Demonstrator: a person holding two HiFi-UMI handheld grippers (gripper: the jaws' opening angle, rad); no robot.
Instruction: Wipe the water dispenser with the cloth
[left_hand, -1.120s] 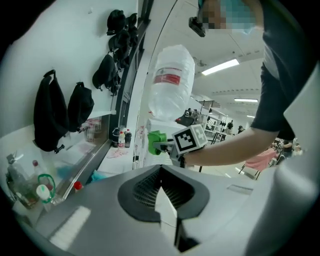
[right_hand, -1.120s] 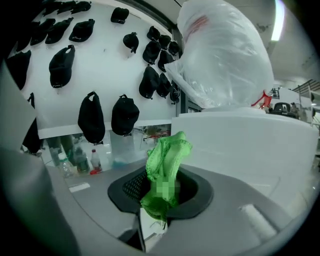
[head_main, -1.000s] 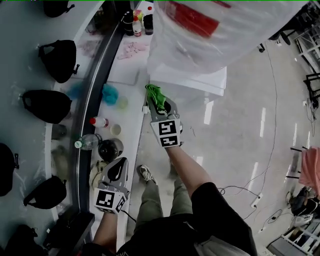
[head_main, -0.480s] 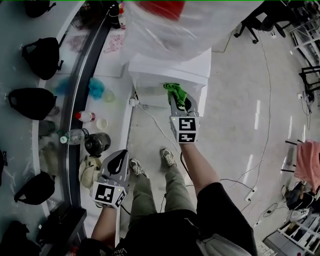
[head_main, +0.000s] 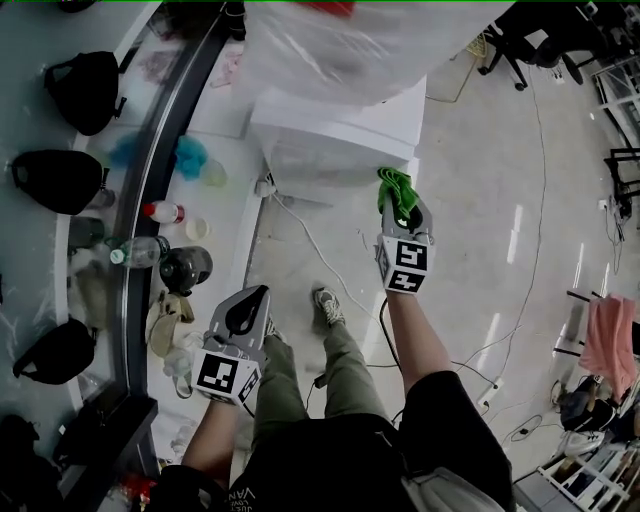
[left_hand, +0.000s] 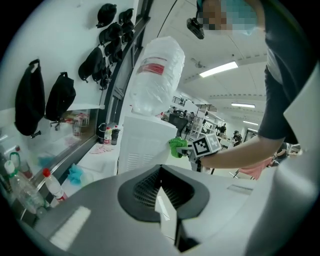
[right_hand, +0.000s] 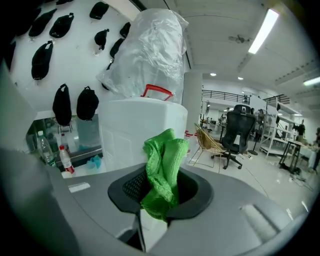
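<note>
Right gripper view: right gripper (right_hand: 159, 202) is clamped on the green cloth (right_hand: 163, 172). Only the lower end is pinched; the rest stands up in loose folds. The water dispenser (right_hand: 131, 131) sits just behind and to the left of it.

Head view: cloth (head_main: 393, 187) is at the dispenser's (head_main: 330, 140) front right corner. Touching or just off, can't tell.

Left gripper (left_hand: 167, 212): jaws together, nothing between them, hanging low near the counter (head_main: 232, 150), out of the job.

Risks, my read:
- Thin pinch, so drag along the panel could pull the cloth out.
- Working at the corner, the pad can slide off the edge and wipe air.
- Plastic-wrapped bottle (head_main: 340, 45) overhangs the top, so an upward stroke could snag the wrap or nudge the bottle.
- Cable (head_main: 310, 250) runs across the floor from the dispenser base right by the shoe (head_main: 328, 307): trip or tug hazard when stepping round.

Around: bottles (head_main: 163, 212) and a blue cloth (head_main: 190, 157) on the counter, black bags (head_main: 58, 180) on the wall, office chair (right_hand: 235, 131) well off. The dispenser's left side is tight against the counter, so access there is poor.
</note>
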